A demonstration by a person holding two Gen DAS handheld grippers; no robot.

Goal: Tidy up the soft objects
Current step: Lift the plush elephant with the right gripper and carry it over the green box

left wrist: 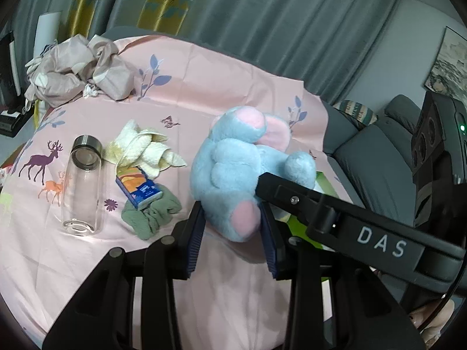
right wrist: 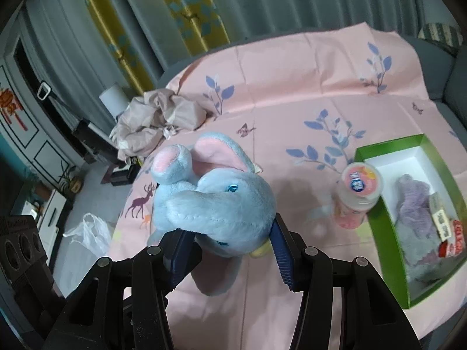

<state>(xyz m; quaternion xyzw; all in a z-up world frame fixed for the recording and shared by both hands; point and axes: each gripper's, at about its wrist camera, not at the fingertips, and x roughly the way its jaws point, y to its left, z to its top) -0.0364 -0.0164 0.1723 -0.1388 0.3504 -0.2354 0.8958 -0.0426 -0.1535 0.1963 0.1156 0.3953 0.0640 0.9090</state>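
Blue plush elephant [right wrist: 216,204] pinched by both grippers — left gripper [left wrist: 232,218] on foot; right gripper [right wrist: 230,242] on head, trunk up-left

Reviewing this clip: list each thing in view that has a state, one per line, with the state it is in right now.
Blue plush elephant: held off the pink sheet by both claws.
Left claw: shut on the elephant's foot end.
Right claw: shut on the elephant's head.
Green box: open, a purple soft item inside.
Glass bottle: lying down, looks empty.
Small pink-capped bottle: upright, capped.
Cream towel: crumpled.
Green cloth: bunched under a small carton.
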